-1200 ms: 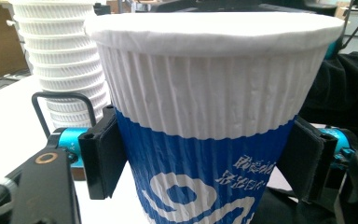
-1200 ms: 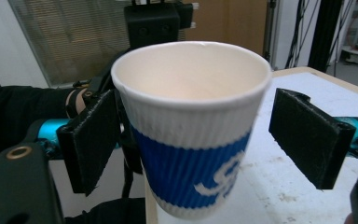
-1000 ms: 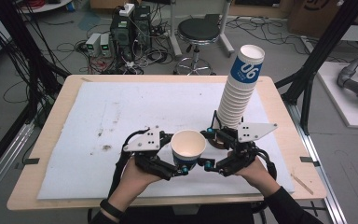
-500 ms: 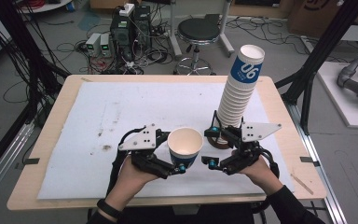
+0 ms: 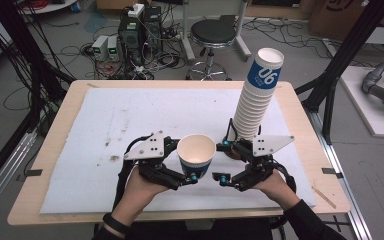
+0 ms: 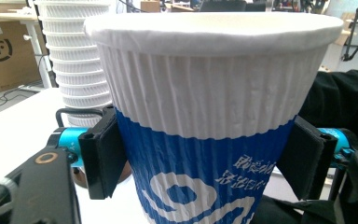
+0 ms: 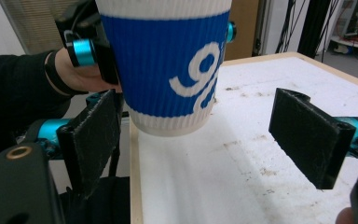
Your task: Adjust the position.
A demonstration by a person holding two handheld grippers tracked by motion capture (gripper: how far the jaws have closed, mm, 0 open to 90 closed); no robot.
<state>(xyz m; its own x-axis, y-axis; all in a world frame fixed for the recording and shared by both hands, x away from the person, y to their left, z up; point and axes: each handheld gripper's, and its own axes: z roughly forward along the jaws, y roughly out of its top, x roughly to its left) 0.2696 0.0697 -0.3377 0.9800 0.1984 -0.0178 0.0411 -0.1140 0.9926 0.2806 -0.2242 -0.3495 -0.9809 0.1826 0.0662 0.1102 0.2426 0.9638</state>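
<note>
The left hand-held gripper (image 5: 192,176) is grasping a single blue-and-white paper cup (image 5: 196,155), its two black pads pressing on opposite sides of the blue band, as the left gripper view is showing at close range (image 6: 205,140). The cup is standing upright in the air, mouth up and long axis vertical, just above the white surface (image 5: 105,130) near its front edge, and is looking empty inside from above. The right hand-held gripper (image 5: 223,163) is hovering just beside the cup on the person's right, jaws released and holding nothing; in the right gripper view (image 7: 205,140) the cup's ribbed base (image 7: 168,65) is hanging ahead of and slightly above the open jaws, nearer the left pad than the right one. Just behind the right hand-held gripper a tall stack of cups (image 5: 255,100) is rising from the surface, leaning a little to the right, its topmost cup open and apparently empty. The relation the coming move is turning on, by my judgement, is this: the held cup is lying to the left of the right hand-held gripper and forward of its jaws, so the right hand is the nearer free one either to take the cup low on its body or to steady the stack beside it.
</note>
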